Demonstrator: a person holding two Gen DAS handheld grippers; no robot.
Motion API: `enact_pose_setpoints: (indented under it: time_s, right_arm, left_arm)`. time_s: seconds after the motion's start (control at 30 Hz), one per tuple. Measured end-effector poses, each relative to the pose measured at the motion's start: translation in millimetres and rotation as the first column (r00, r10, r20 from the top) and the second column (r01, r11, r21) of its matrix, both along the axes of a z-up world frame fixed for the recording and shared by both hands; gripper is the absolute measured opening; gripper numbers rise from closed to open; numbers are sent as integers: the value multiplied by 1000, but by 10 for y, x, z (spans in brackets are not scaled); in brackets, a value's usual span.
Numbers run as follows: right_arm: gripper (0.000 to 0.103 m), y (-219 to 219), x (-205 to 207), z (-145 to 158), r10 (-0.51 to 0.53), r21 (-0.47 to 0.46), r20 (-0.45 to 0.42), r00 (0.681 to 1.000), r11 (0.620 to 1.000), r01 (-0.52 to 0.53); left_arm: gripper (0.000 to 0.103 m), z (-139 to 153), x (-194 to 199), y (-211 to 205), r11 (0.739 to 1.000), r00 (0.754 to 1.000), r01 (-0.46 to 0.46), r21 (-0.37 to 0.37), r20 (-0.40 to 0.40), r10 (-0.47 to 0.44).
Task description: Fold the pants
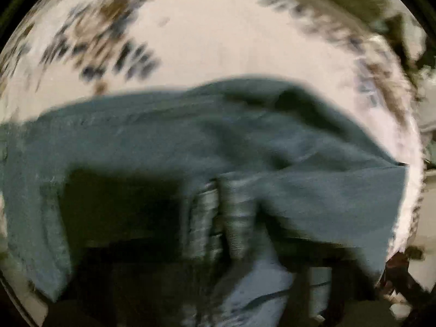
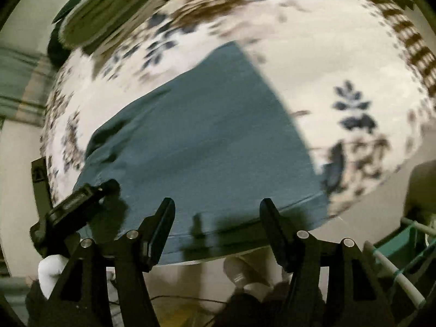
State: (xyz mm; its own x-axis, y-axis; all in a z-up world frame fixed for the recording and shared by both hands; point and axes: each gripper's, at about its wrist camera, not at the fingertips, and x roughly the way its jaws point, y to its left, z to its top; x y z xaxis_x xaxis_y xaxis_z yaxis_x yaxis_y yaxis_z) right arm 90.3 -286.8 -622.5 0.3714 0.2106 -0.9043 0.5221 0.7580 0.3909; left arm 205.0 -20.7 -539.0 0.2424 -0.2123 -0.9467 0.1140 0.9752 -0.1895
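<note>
Teal-blue pants (image 2: 207, 141) lie on a round table with a white floral cloth (image 2: 313, 62). In the right wrist view my right gripper (image 2: 218, 215) is open and empty, its two black fingers (image 2: 163, 226) spread just above the pants' near edge. The left gripper (image 2: 87, 193) shows at the left of that view, at the pants' left corner. In the blurred left wrist view the pants (image 1: 163, 136) fill the middle, and the left gripper (image 1: 220, 212) is shut on a bunched fold of the fabric, lifting it.
The table's edge (image 2: 245, 256) runs close to me, with the floor and a white shoe (image 2: 242, 272) below it. A green rack (image 2: 408, 242) stands at the right. A dark patterned object (image 2: 109, 8) lies at the table's far left.
</note>
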Motion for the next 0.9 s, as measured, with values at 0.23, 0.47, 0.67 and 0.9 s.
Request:
enact_pose_setpoints:
  time_s: [0.23,0.47,0.67,0.9]
  right_arm:
    - [67,-7,122,-40,-36,11,3,999,999,36]
    - [67,220,324,-102,35,-1,-41,999,999,-35]
    - [67,323,505,-65,75,-19,-51,996,997,-76]
    - [70,561,666,-29,137,7,-71,988,991,-136]
  left_arm:
    - [18,433,-167,69,1000,992,7,-17,128,-4]
    - [21,149,-20,263,999,999,-37,-21,24,38]
    - [34,276,-222,589,980,986,-166,-114,-10,165]
    - [102,407,-963,1624,872,888,-453,-188,-5,460]
